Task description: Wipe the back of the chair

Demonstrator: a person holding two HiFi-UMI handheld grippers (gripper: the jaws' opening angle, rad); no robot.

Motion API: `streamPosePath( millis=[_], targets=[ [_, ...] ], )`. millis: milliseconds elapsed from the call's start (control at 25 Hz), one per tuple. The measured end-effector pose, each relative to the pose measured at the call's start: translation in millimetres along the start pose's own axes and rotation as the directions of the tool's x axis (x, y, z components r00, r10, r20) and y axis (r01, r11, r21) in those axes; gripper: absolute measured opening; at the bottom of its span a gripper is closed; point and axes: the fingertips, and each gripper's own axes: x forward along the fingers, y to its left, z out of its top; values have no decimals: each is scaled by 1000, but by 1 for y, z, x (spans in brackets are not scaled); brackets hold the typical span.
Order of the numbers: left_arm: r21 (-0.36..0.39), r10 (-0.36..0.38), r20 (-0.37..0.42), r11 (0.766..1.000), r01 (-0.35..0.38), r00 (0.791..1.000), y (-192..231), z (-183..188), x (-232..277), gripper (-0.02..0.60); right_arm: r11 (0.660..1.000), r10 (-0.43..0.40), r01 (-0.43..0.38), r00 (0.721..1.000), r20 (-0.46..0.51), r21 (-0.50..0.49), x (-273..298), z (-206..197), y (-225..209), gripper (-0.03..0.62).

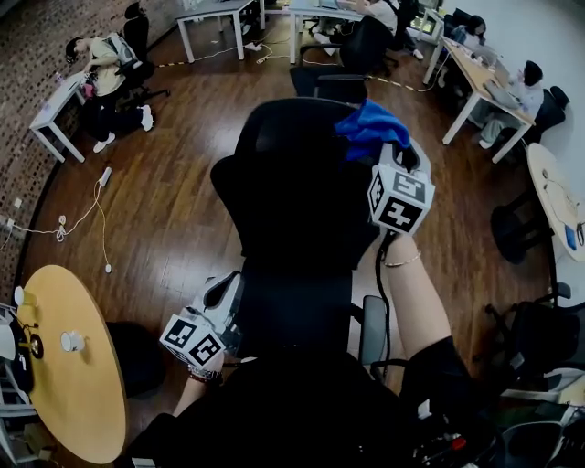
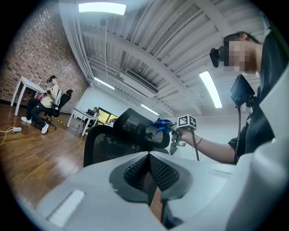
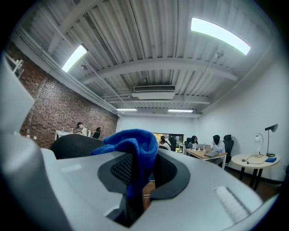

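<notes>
Right gripper [image 1: 393,151] is up at the headrest [image 1: 292,128] of the black mesh office chair [image 1: 292,210], its jaws clamped on a bunched blue cloth [image 1: 368,126]. The right gripper view confirms it: the cloth [image 3: 135,144] spills up out of the gripper [image 3: 143,178] and folds over to the left. From the left gripper view the cloth [image 2: 161,122] sits at the right end of the headrest [image 2: 140,128]. It looks to be touching the top edge, though the angle leaves that unsure.

Left gripper [image 1: 226,291] is low, just beside the left edge of the chair's back near the seat. In its own view its jaws [image 2: 149,173] are pressed together with nothing between them, and it looks up past the mesh back [image 2: 106,144] toward the other gripper.

The chair back faces the person, wide at the shoulders and narrowing toward the seat. An armrest [image 1: 373,329] pokes out on the right, close under the right forearm.

To the left is open wooden floor [image 1: 164,219] with a white cable [image 1: 96,206] trailing across it. A round yellow table [image 1: 82,366] sits near the lower left, well apart from the chair. Beyond the headrest stands a second black chair [image 1: 338,82], near but clear. White desks [image 1: 215,14] with seated people line the far side.
</notes>
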Motion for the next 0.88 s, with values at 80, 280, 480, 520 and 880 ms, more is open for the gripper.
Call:
streamPosePath(
  millis=[80, 280, 480, 520, 880],
  targets=[
    [7, -10, -6, 1000, 10, 1000, -4, -1, 1, 5, 1000, -30, 30, 1000, -3, 1, -7, -1, -14, 74],
    [1, -47, -29, 999, 47, 998, -3, -7, 5, 5, 997, -66, 66, 998, 3, 46, -16, -1, -31, 74],
    [-69, -93, -55, 994, 89, 994, -4, -22, 11, 5, 996, -10, 2, 996, 93, 84, -37, 16, -18, 74],
    [-76, -97, -58, 993, 92, 994, -4, -25, 13, 5, 996, 26, -36, 992, 121, 85, -40, 21, -9, 74],
    [-111, -74, -48, 991, 68, 996, 9, -31, -5, 5, 906, 422, -423, 897, 132, -19, -13, 19, 161, 74]
  ],
)
